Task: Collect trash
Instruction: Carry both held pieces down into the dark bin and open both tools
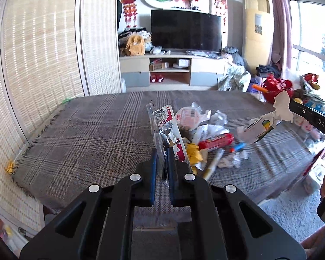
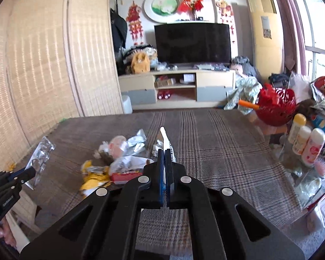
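Observation:
A heap of trash (image 1: 205,134) lies on the plaid-covered table (image 1: 93,130): crumpled foil, a red wrapper, yellow wrappers, a round pink lid. My left gripper (image 1: 162,151) is shut on a clear and red-white plastic wrapper (image 1: 162,121) held above the table; it also shows at the left of the right wrist view (image 2: 40,156). My right gripper (image 2: 164,151) is shut on a white paper scrap (image 2: 165,137), seen edge-on. In the left wrist view that scrap (image 1: 270,119) hangs from the right gripper (image 1: 289,110) above the table's right side. The heap (image 2: 117,158) lies left of my right gripper.
A red basket (image 2: 275,106), lotion bottles (image 2: 307,143) and snack bags crowd a side surface to the right. A woven folding screen (image 1: 43,54) stands along the left. A TV (image 1: 186,30) on a low cabinet is beyond the table. A yellow scrap (image 1: 10,166) lies at the table's left corner.

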`<move>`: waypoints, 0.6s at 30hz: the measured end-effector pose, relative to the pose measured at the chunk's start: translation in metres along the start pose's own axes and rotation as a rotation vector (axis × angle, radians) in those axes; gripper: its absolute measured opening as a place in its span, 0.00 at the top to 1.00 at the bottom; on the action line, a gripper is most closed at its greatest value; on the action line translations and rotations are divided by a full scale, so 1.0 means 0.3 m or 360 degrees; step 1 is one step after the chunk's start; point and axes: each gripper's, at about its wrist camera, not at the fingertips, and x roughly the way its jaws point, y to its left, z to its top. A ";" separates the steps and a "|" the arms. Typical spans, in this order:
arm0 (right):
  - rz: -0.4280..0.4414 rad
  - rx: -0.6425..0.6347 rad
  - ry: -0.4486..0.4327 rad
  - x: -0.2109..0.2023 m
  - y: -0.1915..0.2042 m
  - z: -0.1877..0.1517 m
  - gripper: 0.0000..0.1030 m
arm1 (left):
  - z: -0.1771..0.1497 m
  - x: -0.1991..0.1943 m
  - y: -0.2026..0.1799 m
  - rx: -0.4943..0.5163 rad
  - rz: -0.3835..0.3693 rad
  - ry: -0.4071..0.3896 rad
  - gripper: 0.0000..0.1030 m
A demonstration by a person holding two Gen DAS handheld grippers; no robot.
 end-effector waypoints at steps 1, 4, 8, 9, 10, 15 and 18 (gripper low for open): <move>0.0006 0.0001 -0.0012 -0.028 0.005 0.003 0.97 | -0.005 -0.034 -0.013 0.0003 -0.0003 -0.0018 0.92; 0.0054 0.0007 -0.0026 -0.116 -0.010 -0.020 0.97 | -0.028 -0.112 -0.034 0.0000 -0.0055 -0.0035 0.92; 0.0090 -0.0004 -0.0007 -0.192 -0.019 -0.072 0.98 | -0.073 -0.173 -0.077 0.0017 -0.0105 -0.0028 0.92; 0.0102 -0.0006 0.0010 -0.203 -0.020 -0.090 0.98 | -0.084 -0.177 -0.084 0.0019 -0.0116 -0.0022 0.92; 0.0113 -0.0009 0.0028 -0.213 -0.021 -0.107 0.98 | -0.098 -0.181 -0.096 0.0020 -0.0134 -0.0009 0.92; 0.0148 -0.0035 0.0143 -0.212 -0.011 -0.207 0.97 | -0.187 -0.163 -0.140 0.0019 -0.0222 0.0089 0.92; 0.0172 -0.0055 0.0237 -0.183 0.007 -0.277 0.97 | -0.243 -0.125 -0.152 -0.0001 -0.0256 0.0170 0.92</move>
